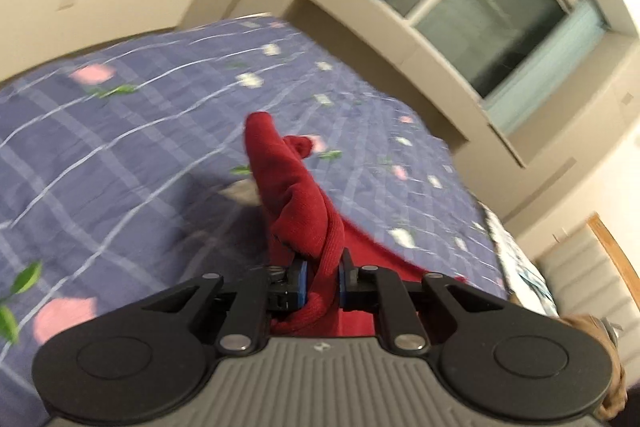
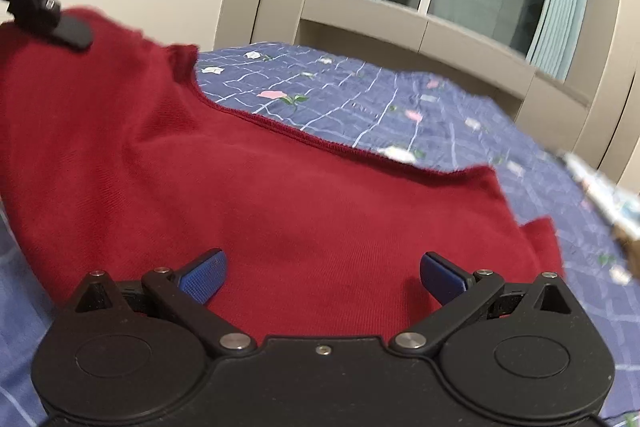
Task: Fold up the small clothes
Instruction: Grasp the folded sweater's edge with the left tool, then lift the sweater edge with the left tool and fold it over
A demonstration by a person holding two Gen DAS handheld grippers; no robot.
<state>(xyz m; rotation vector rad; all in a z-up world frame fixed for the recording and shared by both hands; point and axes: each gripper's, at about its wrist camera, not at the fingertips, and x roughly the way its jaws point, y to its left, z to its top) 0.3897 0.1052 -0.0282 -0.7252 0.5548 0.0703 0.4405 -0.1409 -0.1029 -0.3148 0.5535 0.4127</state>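
Red knit garment (image 2: 248,195) lies spread on the blue checked floral quilt (image 2: 420,115). Your left gripper (image 1: 322,277) is clenched on a bunched fold of it (raised off the bedding); your right gripper (image 2: 323,277) hangs released over its near part.

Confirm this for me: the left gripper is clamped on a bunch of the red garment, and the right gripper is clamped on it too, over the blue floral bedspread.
Not quite. The right gripper is open, jaws spread wide above the red garment with nothing between them, as the right wrist view shows. The left gripper is clamped on a bunch of it, over the blue floral bedspread.
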